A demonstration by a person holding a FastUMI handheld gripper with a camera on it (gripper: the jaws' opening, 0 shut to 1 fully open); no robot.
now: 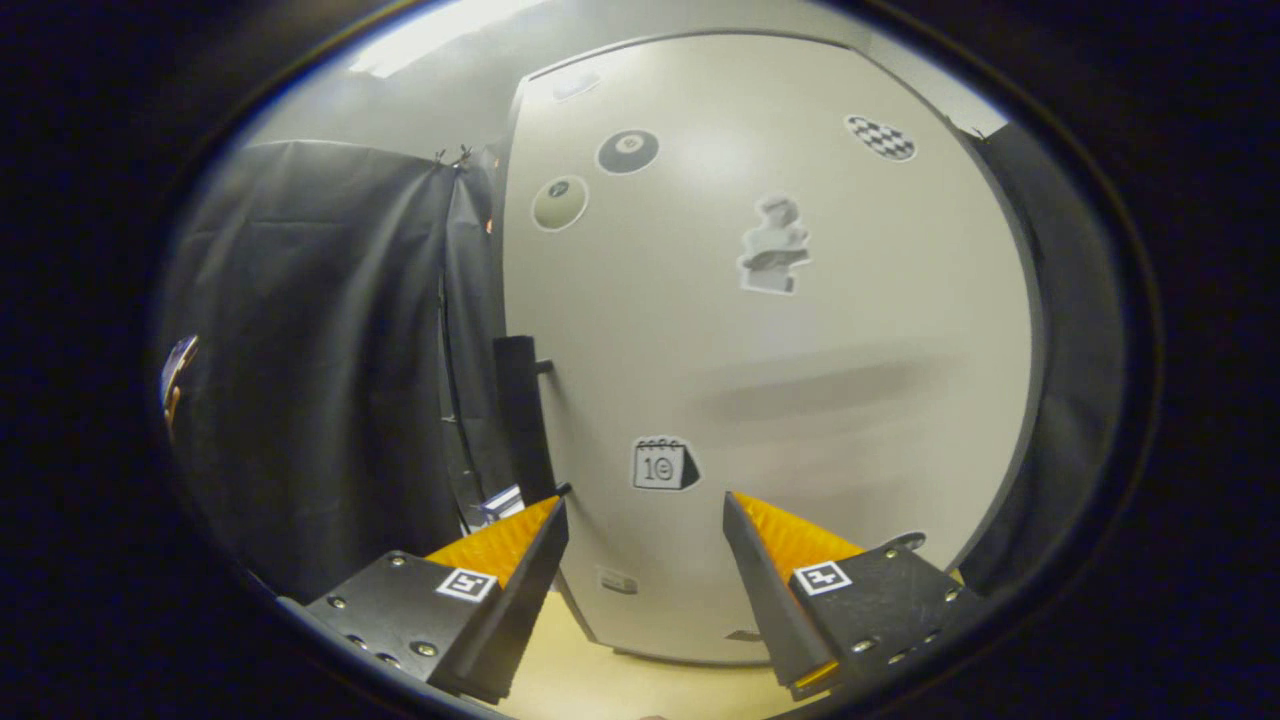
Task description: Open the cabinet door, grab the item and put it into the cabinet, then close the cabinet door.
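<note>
A pale cabinet door point(780, 350) with several stickers stands right ahead of me, shut or nearly shut as far as I can tell. A dark vertical bar handle point(524, 415) runs along its left edge. My gripper point(645, 505) is open and holds nothing. Its left fingertip point(545, 515) sits just below the bottom of the handle. The right fingertip point(745, 515) is in front of the door's lower panel. Between the fingers I see a calendar sticker point(664, 464) on the door.
Black cloth point(320, 360) hangs to the left of the cabinet and more of it shows to the right point(1070, 330). A light wooden surface point(620, 680) lies under the cabinet and under my fingers.
</note>
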